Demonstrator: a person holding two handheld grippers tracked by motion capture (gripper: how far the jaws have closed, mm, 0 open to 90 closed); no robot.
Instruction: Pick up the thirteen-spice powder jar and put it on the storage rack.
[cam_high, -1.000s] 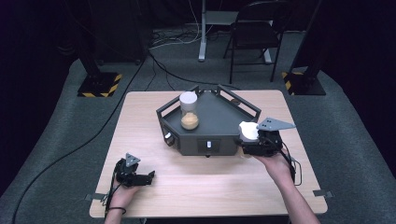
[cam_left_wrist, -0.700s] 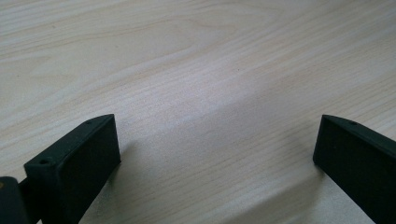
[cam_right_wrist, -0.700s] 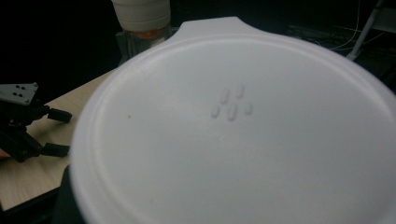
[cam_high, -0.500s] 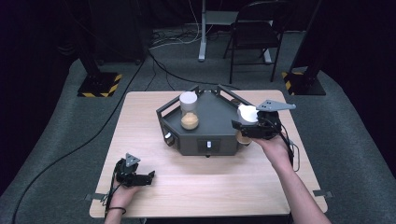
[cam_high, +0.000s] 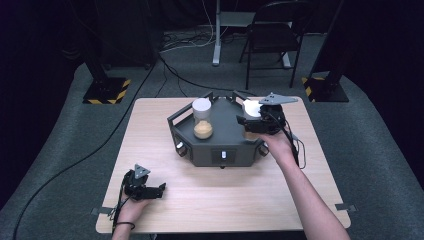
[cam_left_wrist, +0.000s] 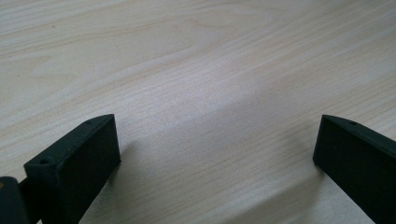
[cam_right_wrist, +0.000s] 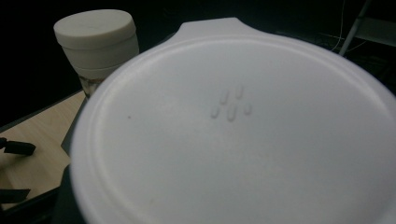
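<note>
We've got the right gripper (cam_high: 255, 116) jaws clamped on the white lid (cam_right_wrist: 243, 126): light, thin, slick, so grip its rim; left gripper (cam_high: 150, 190) jaws wide.

— Where's my right gripper (cam_high: 252, 116)?

— Over the right rear part of the machine (cam_high: 220, 145), with the lid (cam_high: 252, 108) in its jaws. In the right gripper view the lid (cam_right_wrist: 243, 135) sits just in front of the camera.

— And the jar (cam_high: 202, 119)?

— It stands on the machine's left half, well left of the lid; in the right gripper view the jar (cam_right_wrist: 97, 39) is behind the lid, to its left.

— The machine itself?

— On the table (cam_high: 150, 130), in its far half, about midway across.

— My left gripper (cam_high: 159, 190)?

— It lies on the table near the front left corner, well apart from the machine.
</note>
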